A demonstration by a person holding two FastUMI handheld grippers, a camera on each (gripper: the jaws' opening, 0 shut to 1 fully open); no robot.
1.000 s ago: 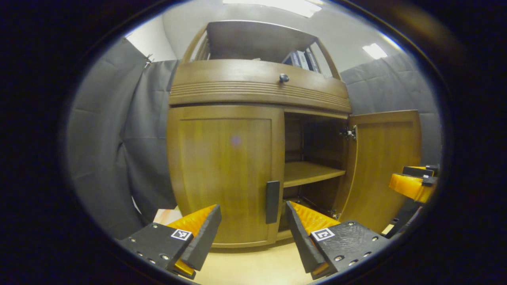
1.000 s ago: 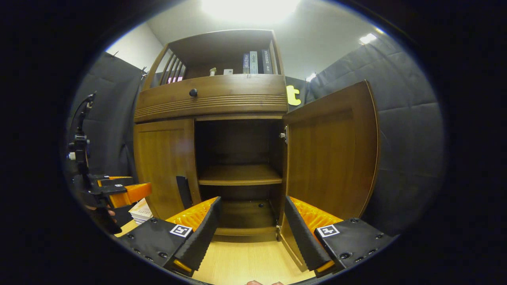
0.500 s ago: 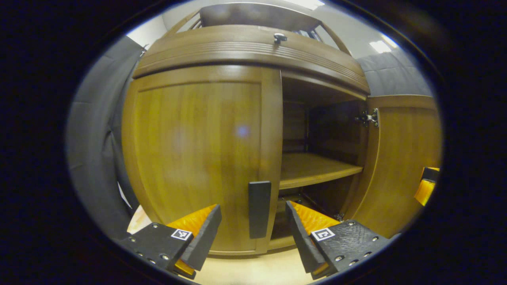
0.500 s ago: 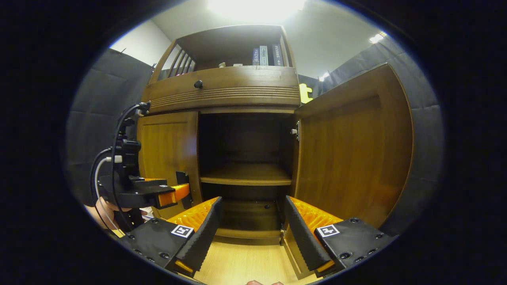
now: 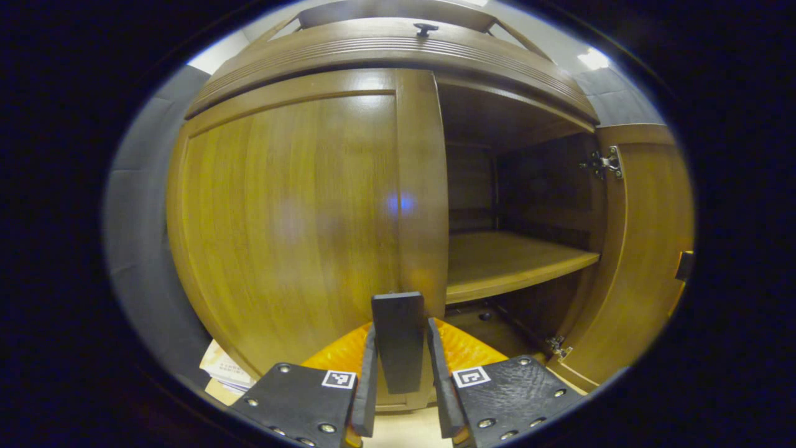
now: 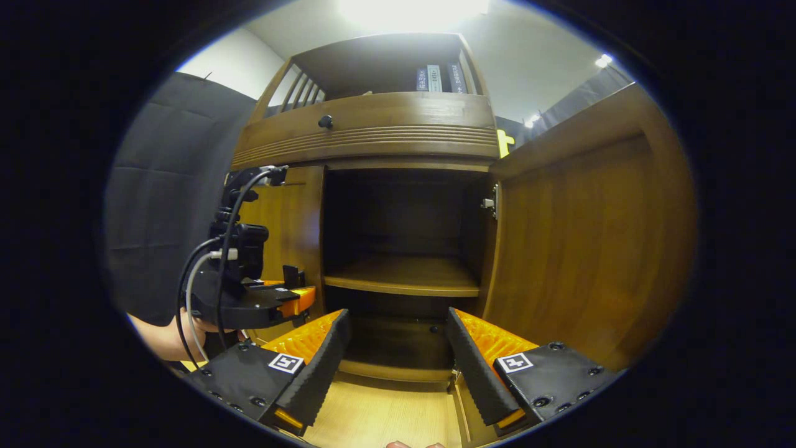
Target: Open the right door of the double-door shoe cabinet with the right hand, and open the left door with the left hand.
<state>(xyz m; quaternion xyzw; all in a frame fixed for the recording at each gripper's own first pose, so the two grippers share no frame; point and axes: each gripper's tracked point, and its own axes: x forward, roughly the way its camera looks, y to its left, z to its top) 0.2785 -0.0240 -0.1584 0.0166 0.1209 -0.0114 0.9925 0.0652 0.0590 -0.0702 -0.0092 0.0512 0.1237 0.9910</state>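
The shoe cabinet [image 5: 398, 56] is standing with its right door [image 6: 584, 236] swung wide beside the bare shelf [image 5: 504, 261], while its left door [image 5: 286, 211] is sitting flush in the frame. The upright handle [image 5: 398, 339], long axis vertical, is running down the left door's inner edge, and the left tool [image 5: 399, 373] is closing narrowly around it, a finger against each side. The right tool [image 6: 398, 361] is hanging wide open and empty before the shelf, so the pull seems to fall to the left hand [image 6: 165, 336], outward and away from the shelf.

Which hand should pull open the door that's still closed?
The left. The left gripper has its fingers on both sides of the handle of the closed left door. The right gripper is open, holding nothing, by the already open right door.
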